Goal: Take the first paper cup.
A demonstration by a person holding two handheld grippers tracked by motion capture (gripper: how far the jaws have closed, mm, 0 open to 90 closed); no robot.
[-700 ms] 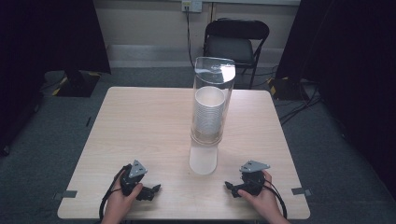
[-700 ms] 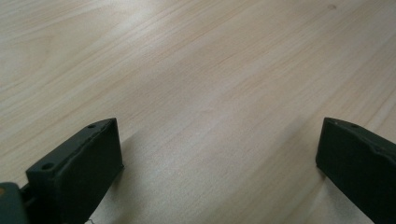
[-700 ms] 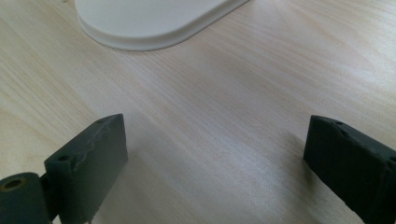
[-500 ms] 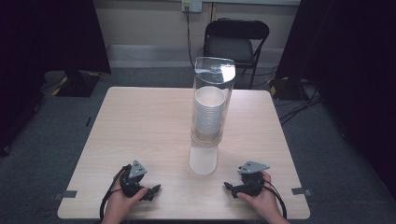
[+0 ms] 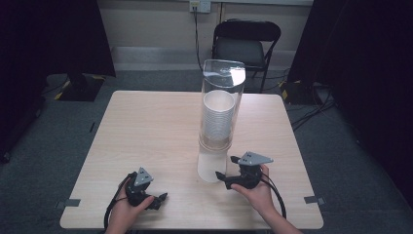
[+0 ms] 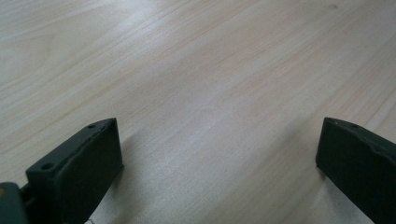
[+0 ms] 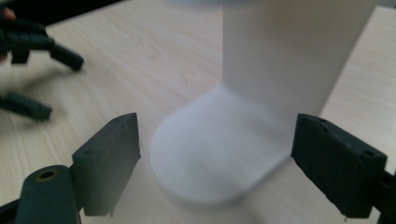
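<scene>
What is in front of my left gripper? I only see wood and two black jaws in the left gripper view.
Observer: A tall clear tube stands mid-table, off to that gripper's right.
Operator: What's inside it?
Observer: A stack of white cups, sitting above a white base.
Operator: Where's my other gripper?
Observer: The right gripper is at that base, jaws open on either side of it, not pressing.
Operator: And my left one?
Observer: The left gripper rests open near the table's front edge, holding nothing.

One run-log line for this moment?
right gripper: open, at cup dispenser base | left gripper: open, empty, over table | cups: stacked inside
</scene>
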